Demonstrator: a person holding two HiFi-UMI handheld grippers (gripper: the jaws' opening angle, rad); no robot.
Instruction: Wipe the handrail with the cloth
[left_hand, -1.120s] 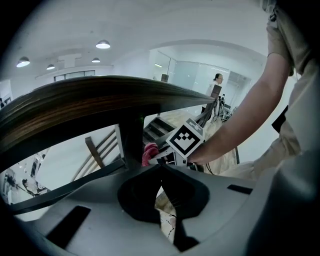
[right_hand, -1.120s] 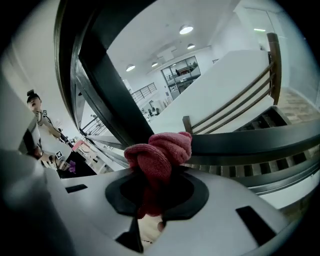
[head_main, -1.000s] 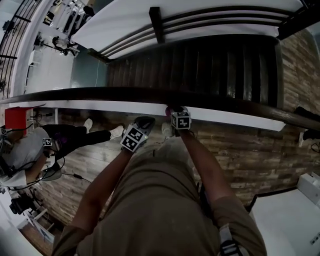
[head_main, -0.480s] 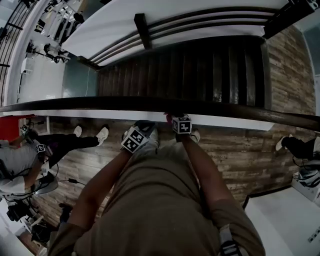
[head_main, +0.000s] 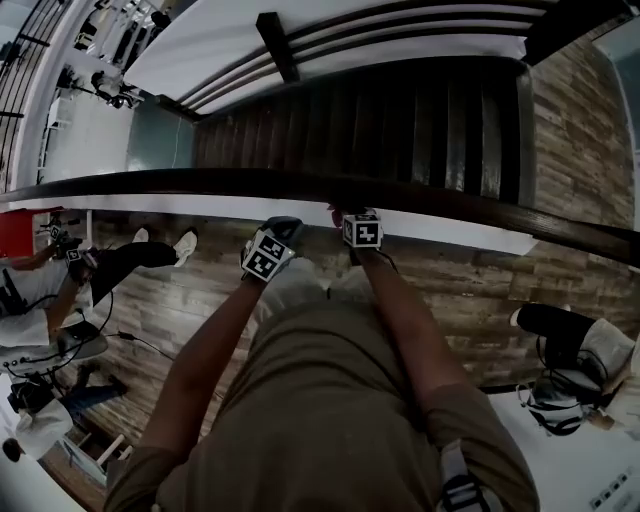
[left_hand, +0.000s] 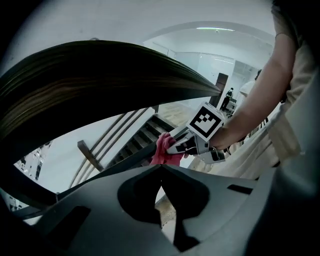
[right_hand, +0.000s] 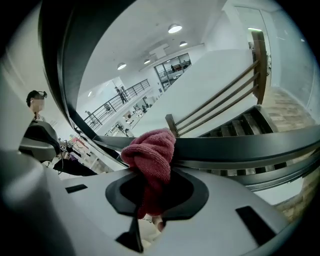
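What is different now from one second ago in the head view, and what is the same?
The person has walked along the handrail toward the view's right, carrying both grippers: the stair post behind it has drifted left. Unchanged: the right gripper stays shut on the red cloth at the rail, the left gripper shut and empty.

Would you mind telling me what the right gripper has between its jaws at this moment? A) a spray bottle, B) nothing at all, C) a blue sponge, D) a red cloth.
D: the right gripper view shows the right gripper with its jaws closed on a bunched red cloth, which is pressed against the dark handrail.
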